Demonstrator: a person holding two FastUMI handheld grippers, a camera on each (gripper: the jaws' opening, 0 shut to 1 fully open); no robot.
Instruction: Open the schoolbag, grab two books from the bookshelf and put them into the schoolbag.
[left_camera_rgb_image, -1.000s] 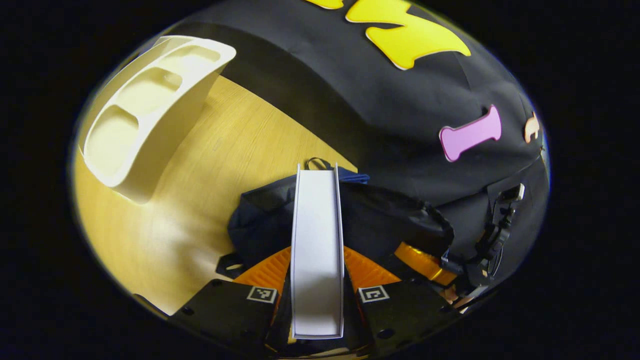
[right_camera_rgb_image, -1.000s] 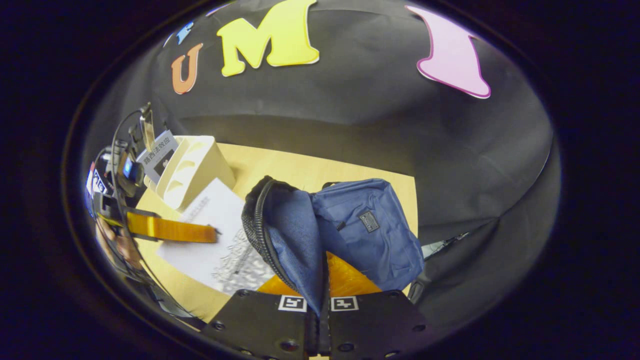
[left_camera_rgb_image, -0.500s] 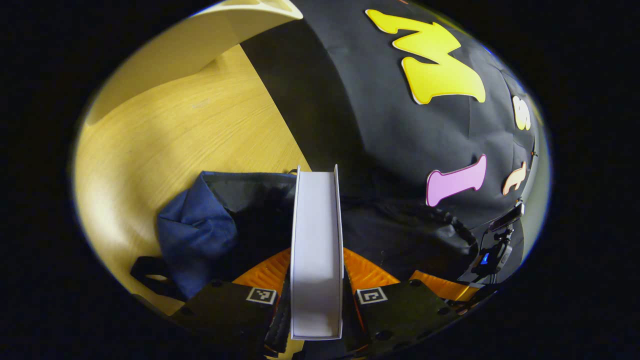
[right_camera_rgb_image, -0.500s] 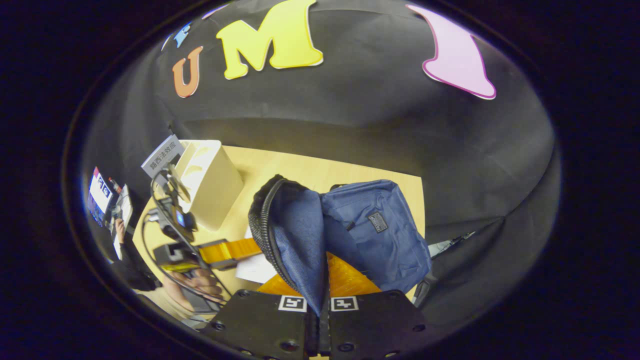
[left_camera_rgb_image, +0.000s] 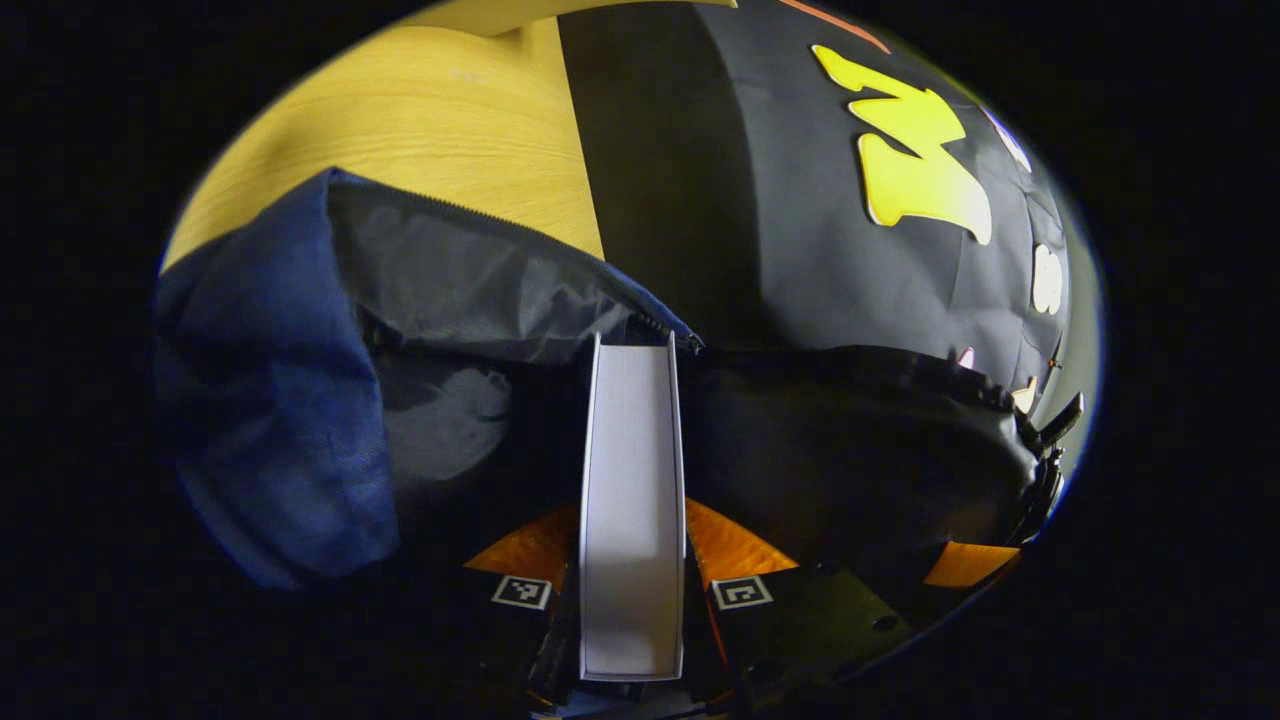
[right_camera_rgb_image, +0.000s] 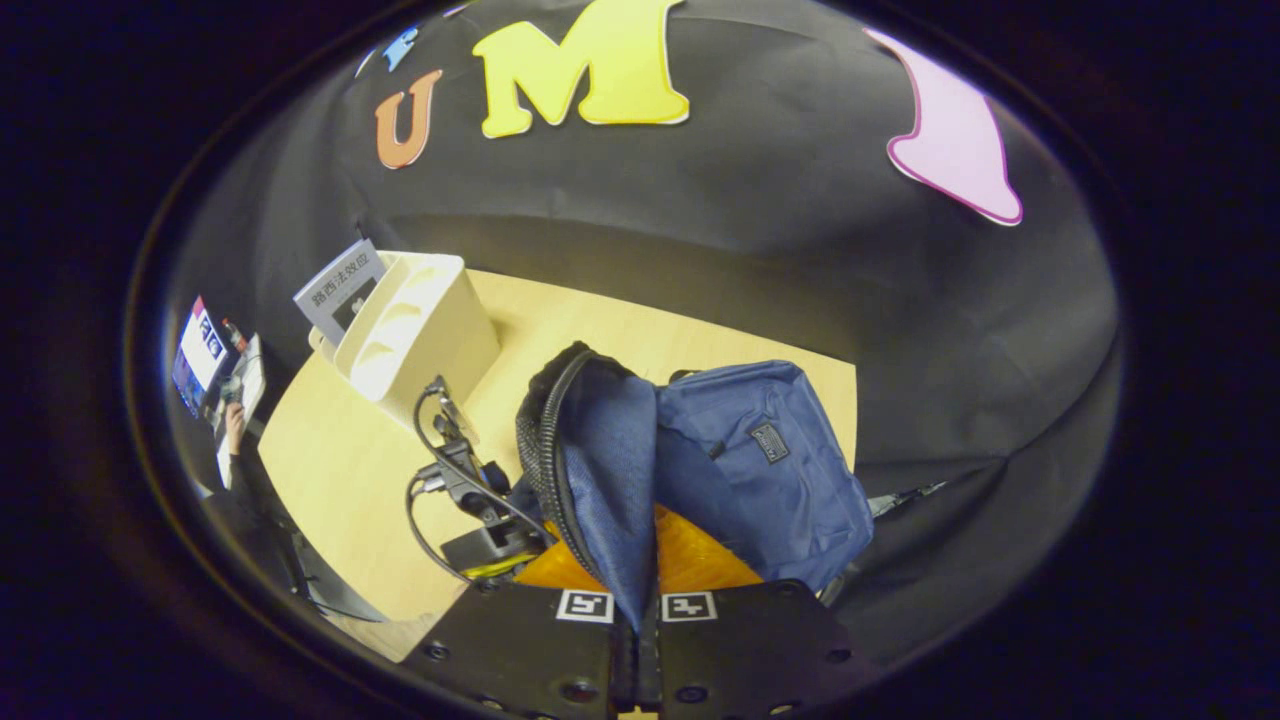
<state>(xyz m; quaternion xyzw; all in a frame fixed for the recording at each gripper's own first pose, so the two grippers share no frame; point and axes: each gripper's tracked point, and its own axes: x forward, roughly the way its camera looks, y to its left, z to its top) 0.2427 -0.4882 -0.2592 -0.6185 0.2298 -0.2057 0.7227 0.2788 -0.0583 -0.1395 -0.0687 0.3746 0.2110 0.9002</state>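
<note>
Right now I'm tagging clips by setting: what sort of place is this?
Probably a staged recording booth, not a home: a wooden table against a black cloth wall, with just a blue schoolbag and a cream bookshelf holding one book.

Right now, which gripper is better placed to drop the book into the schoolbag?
Left: the left gripper is shut on the book, poised at the schoolbag opening. The right gripper is busy pinching the bag's flap open.

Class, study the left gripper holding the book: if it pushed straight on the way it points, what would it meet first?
Probably the schoolbag's dark lining inside its open mouth; the left gripper carries the book straight at it, though depth is unclear.
</note>
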